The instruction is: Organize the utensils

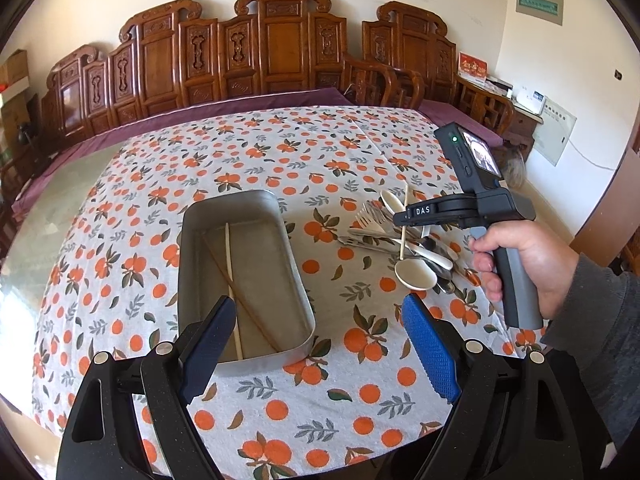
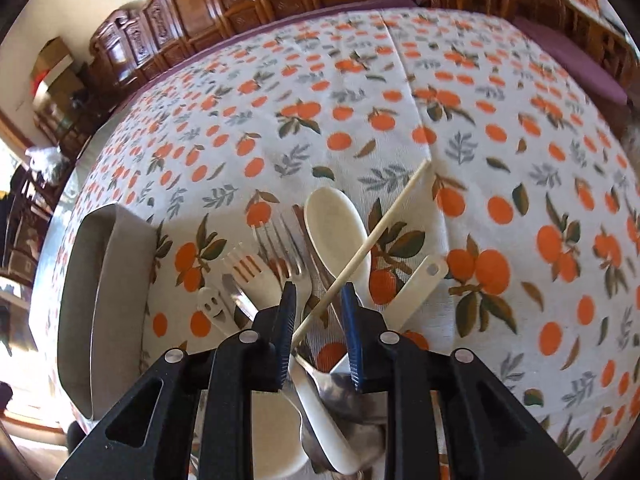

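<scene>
A grey metal tray (image 1: 276,236) lies on the orange-print tablecloth and holds a pale chopstick (image 1: 231,276) and a brown chopstick (image 1: 256,320). My left gripper (image 1: 316,348) is open and empty over the tray's near end. A pile of utensils (image 1: 404,240) lies right of the tray: white spoons, forks, metal spoons. My right gripper (image 2: 318,312) hovers over this pile, its blue pads (image 2: 350,320) narrowly apart around a pale chopstick (image 2: 384,224) that slants across the pile (image 2: 300,264). The tray's rim (image 2: 104,280) shows at the left in the right wrist view.
Carved wooden benches (image 1: 260,52) with a purple cushion stand behind the table. A glass tabletop edge (image 1: 52,216) shows at the left beyond the cloth. A wooden side cabinet (image 1: 492,108) stands at the back right.
</scene>
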Motion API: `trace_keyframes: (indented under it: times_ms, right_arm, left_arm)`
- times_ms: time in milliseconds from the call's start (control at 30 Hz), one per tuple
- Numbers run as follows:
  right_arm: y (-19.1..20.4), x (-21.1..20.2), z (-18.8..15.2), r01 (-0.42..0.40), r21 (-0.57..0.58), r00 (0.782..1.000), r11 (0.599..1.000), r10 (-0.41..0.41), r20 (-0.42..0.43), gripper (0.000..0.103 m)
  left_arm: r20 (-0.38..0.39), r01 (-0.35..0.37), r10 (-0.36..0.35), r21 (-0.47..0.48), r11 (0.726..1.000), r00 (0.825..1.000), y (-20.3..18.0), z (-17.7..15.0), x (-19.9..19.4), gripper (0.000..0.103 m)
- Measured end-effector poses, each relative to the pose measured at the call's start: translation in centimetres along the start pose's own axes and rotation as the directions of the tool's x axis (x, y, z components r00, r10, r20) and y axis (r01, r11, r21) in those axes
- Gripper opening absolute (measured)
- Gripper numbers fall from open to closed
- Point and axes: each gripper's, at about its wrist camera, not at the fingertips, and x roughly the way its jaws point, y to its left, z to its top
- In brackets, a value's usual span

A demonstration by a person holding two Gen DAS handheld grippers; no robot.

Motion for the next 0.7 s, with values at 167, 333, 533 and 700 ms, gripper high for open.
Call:
trace_keyframes:
  times_ms: [167,333,533,700]
  right_arm:
    - [-0.1,0.2,0.1,-0.009,0.041,1.0,0.999,0.01,-0.02,0.013]
    - [-0.5,-0.6,-0.2,-0.015,0.045,1.0,0.999,0.016,-0.018,0.006]
    - [-0.6,-3.9,-1.3,-0.029,-0.019,0.999,0.999,0.029,0.019,0.006]
    - [-1.3,-7.9,-3.8,-0.027,-0.104,0.997,0.994,0.034,0.065,0.006]
  left_arm:
    - [-0.005,0.006,-0.006,-0.012,1.0,1.0,0.4,0.1,0.2,0.081]
    - [-0.004,0.013,-0.013,-0.007,1.0,1.0,-0.4,0.2,0.4,0.081]
    - [-0.014,0.018,-0.018,0.014,1.0,1.0,-1.8,0.4,1.2,0.081]
    - [-0.034,0.026,-0.025,0.027,0.999,0.999,-3.2,0.5,2.7,0.081]
